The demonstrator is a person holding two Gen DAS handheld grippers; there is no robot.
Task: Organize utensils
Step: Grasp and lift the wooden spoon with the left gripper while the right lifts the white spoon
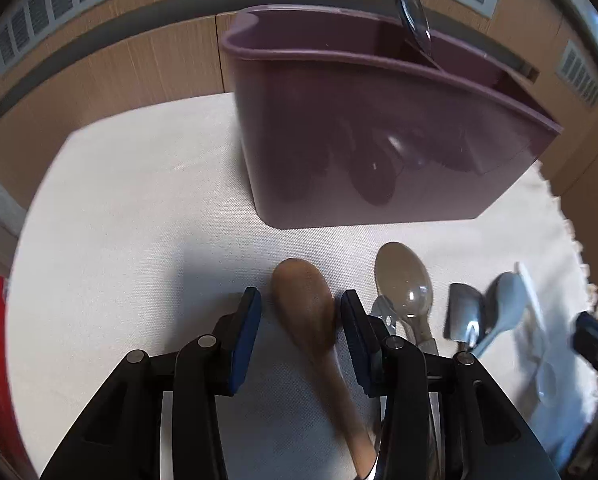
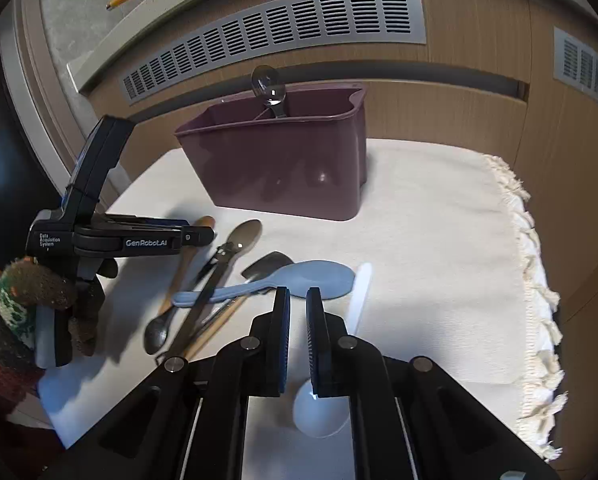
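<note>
A purple utensil holder (image 1: pixel 363 128) (image 2: pixel 283 160) stands on the white cloth with a metal spoon (image 1: pixel 413 16) (image 2: pixel 269 86) upright in it. My left gripper (image 1: pixel 301 320) (image 2: pixel 195 236) is open, its jaws on either side of a wooden spoon (image 1: pixel 305 312) (image 2: pixel 187 256) lying on the cloth. My right gripper (image 2: pixel 298 312) is narrowly open and empty, above a white plastic spoon (image 2: pixel 357 300) and near a grey-blue spoon (image 2: pixel 299 278) (image 1: pixel 503 308).
Several more utensils lie in a pile: a translucent brown spoon (image 1: pixel 405 276) (image 2: pixel 245 236), a black spatula (image 2: pixel 267 264) (image 1: pixel 463 308), a can opener (image 2: pixel 215 276) and a small metal spoon (image 2: pixel 157 334). The cloth's fringed edge (image 2: pixel 535 280) is at the right.
</note>
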